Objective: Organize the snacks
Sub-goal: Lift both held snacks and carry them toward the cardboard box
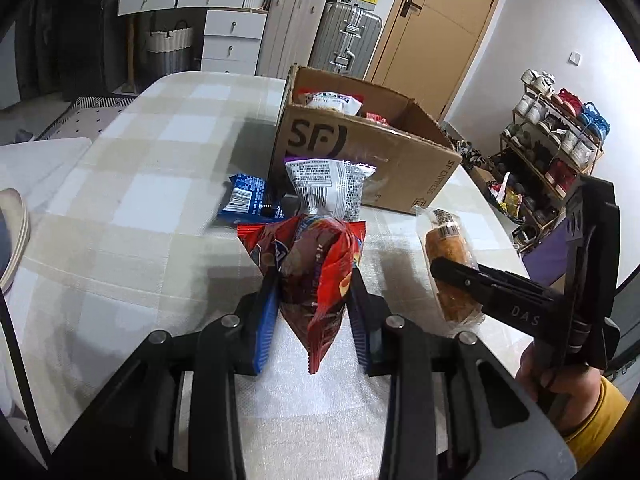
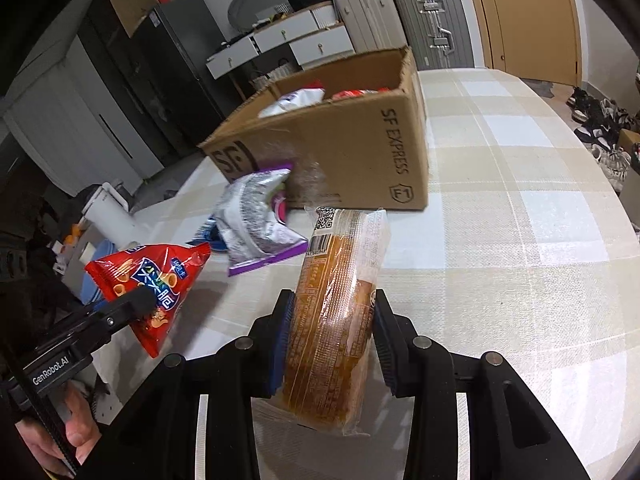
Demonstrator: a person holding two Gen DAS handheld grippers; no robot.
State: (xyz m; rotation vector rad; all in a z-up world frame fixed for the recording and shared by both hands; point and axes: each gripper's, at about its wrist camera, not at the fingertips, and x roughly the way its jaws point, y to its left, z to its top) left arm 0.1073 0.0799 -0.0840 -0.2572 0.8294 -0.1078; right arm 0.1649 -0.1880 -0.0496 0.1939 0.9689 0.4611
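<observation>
A table (image 2: 520,208) under a beige checked cloth carries an open cardboard box (image 2: 352,148) with snack packs inside. The left gripper (image 1: 316,280) is clamped on a red snack bag (image 1: 316,272), lifted clear of the cloth. The right gripper (image 2: 330,340) is clamped on a wrapped bread loaf (image 2: 336,312), just in front of the box. A silver-and-purple packet (image 2: 256,220) and a blue packet (image 1: 248,198) lie on the cloth near the box front.
</observation>
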